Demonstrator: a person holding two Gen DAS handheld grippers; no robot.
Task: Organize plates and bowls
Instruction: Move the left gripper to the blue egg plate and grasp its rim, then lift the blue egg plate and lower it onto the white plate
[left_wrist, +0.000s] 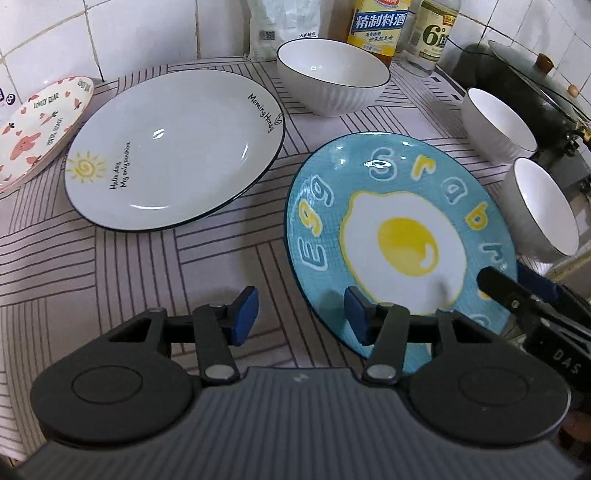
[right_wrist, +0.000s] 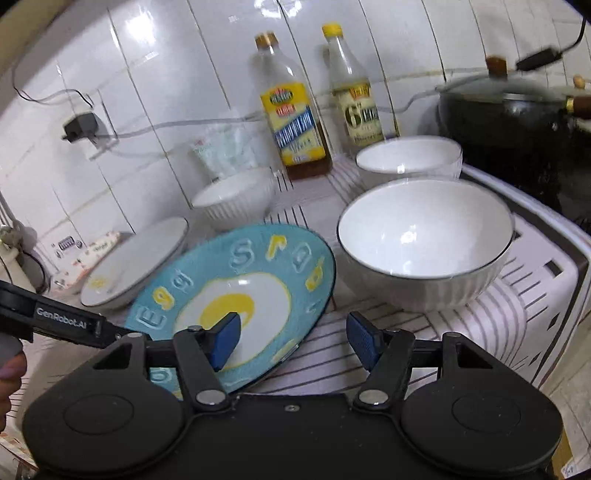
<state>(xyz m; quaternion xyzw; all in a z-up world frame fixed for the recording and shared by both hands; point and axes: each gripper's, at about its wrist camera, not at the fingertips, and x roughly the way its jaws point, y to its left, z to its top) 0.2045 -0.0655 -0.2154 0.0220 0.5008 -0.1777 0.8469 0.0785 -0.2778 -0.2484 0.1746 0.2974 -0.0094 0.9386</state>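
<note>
A blue plate (left_wrist: 399, 236) with a fried-egg picture lies on the striped cloth. My left gripper (left_wrist: 301, 314) is open astride its near left rim, one blue pad over the plate and one over the cloth. In the right wrist view, my right gripper (right_wrist: 295, 339) is open astride the blue plate's (right_wrist: 258, 266) right rim, neither pad pressing on it. A white sun plate (left_wrist: 173, 147) and a pink-patterned plate (left_wrist: 40, 125) lie to the left. Three white bowls stand behind and right: one far (left_wrist: 332, 77), two by the stove (left_wrist: 498, 125) (left_wrist: 539, 206).
Two bottles (left_wrist: 376, 29) (left_wrist: 432, 33) and a white bag (left_wrist: 266, 29) stand against the tiled wall. A lidded black wok (right_wrist: 517, 129) sits at the far right. The nearest bowl (right_wrist: 424, 243) is close to my right gripper. A hand (right_wrist: 9, 373) shows at the lower left.
</note>
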